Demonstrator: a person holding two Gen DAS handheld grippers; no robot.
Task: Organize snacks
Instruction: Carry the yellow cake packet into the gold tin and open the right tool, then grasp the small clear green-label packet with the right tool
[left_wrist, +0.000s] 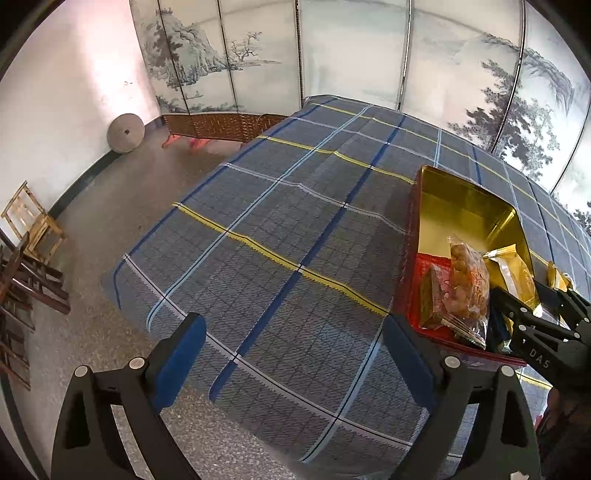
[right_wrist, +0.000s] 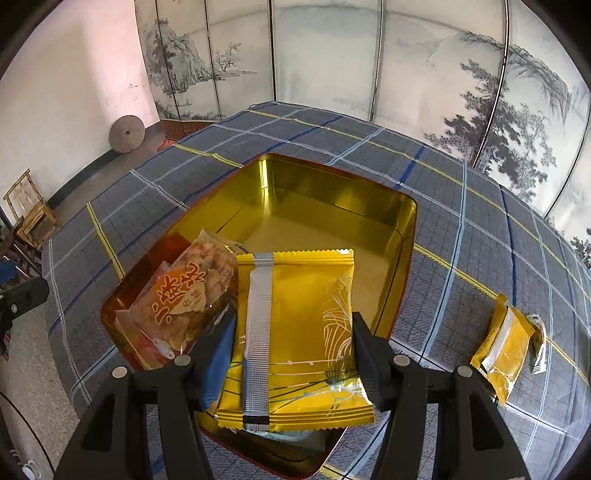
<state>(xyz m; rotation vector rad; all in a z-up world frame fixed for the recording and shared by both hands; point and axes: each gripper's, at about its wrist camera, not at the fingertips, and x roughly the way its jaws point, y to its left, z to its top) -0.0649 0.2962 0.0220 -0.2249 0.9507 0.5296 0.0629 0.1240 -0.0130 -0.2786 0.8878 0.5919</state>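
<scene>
White letters "DAS" on the black body of the right gripper (left_wrist: 540, 359), large orange Chinese characters, not legible, on the clear snack packet (right_wrist: 184, 295) at the tin's (right_wrist: 369, 192) left side

Glossy gold metal tin (right_wrist: 332, 206), shiny foil packet (right_wrist: 295, 332), matt woven checked cloth (left_wrist: 277, 229).

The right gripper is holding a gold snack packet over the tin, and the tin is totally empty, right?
Not quite. The tin isn't empty: the right wrist view shows an orange-printed snack bag already inside. The right gripper does hold the gold snack packet over it.
</scene>
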